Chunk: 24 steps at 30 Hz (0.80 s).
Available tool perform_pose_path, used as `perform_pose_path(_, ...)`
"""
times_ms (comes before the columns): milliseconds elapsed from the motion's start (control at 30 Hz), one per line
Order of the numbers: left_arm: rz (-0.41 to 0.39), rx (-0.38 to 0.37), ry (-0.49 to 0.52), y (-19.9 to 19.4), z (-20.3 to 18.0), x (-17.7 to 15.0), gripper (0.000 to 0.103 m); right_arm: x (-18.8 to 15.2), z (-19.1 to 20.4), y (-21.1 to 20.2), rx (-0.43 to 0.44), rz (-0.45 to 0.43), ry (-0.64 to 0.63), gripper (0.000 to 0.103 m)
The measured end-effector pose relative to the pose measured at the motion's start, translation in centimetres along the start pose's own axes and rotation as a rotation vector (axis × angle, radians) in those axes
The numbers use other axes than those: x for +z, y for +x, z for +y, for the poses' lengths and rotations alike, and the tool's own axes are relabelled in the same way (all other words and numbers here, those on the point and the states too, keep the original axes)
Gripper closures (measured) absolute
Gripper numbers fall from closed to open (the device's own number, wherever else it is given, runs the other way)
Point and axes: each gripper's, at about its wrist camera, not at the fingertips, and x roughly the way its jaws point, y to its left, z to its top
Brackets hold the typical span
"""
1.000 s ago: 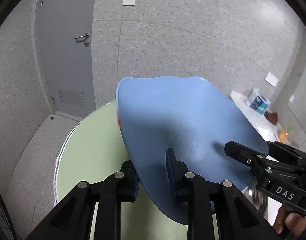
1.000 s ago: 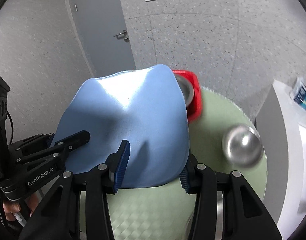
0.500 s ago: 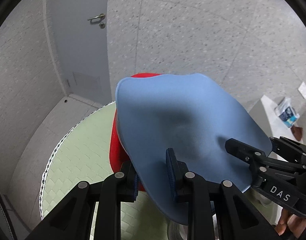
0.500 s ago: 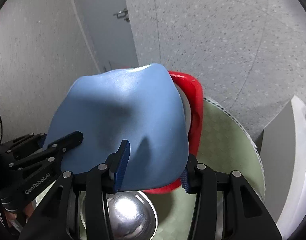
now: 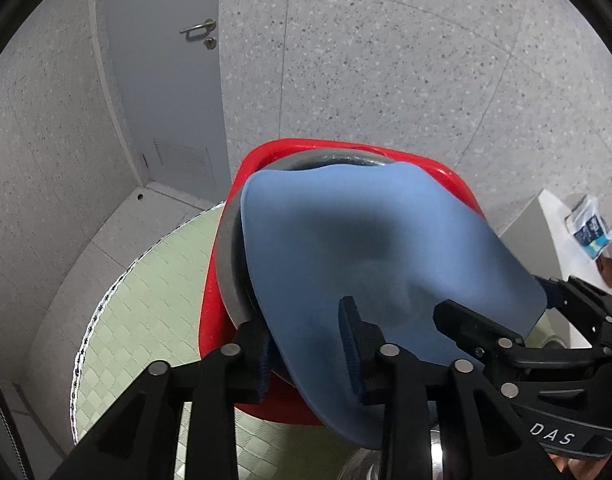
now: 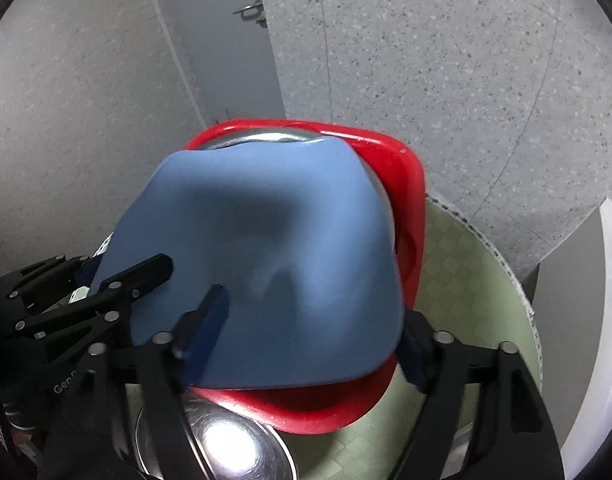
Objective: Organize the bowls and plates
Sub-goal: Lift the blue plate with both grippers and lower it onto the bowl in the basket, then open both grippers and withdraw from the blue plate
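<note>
A blue square plate [image 5: 346, 248] is held tilted over a red square plate [image 5: 214, 320] that carries a steel bowl [image 5: 230, 272]. My left gripper [image 5: 306, 344] is shut on the blue plate's near left edge. My right gripper [image 6: 310, 332] grips the same blue plate [image 6: 266, 248] at its near right edge, one finger on top and one under. The red plate [image 6: 410, 216] and the bowl rim [image 6: 266, 138] show past the blue plate's far edge. Each gripper appears in the other's view.
The plates sit on a round table with a green checked cloth [image 5: 146, 312]. A second steel bowl [image 6: 226, 448] sits close below my right gripper. A white counter [image 6: 610, 300] stands to the right. A grey door [image 5: 166, 80] and speckled walls lie behind.
Both grippers have carried the blue plate forward and down over the red plate and its bowl. The loose steel bowl has passed from ahead to underneath the right gripper.
</note>
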Motion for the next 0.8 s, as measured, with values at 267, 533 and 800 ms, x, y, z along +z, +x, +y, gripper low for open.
perform_pose_path(267,-0.092,0.019,-0.061,-2.7,1.7,-1.2,0.018,-0.6,-1.0,-2.8,0.001,-0.058,0.067,0.009)
perform_pose_path(533,-0.184,-0.036,-0.085,-7.7,2.9,-3.7,0.008,-2.9,-1.0,-8.9,-0.049,-0.149,0.108,0.007)
perform_pose_path(800,-0.183,-0.049,-0.087,-10.8,3.8,-9.0,0.004,-6.4,-0.2,-11.1,-0.068,-0.135,0.123,0.007)
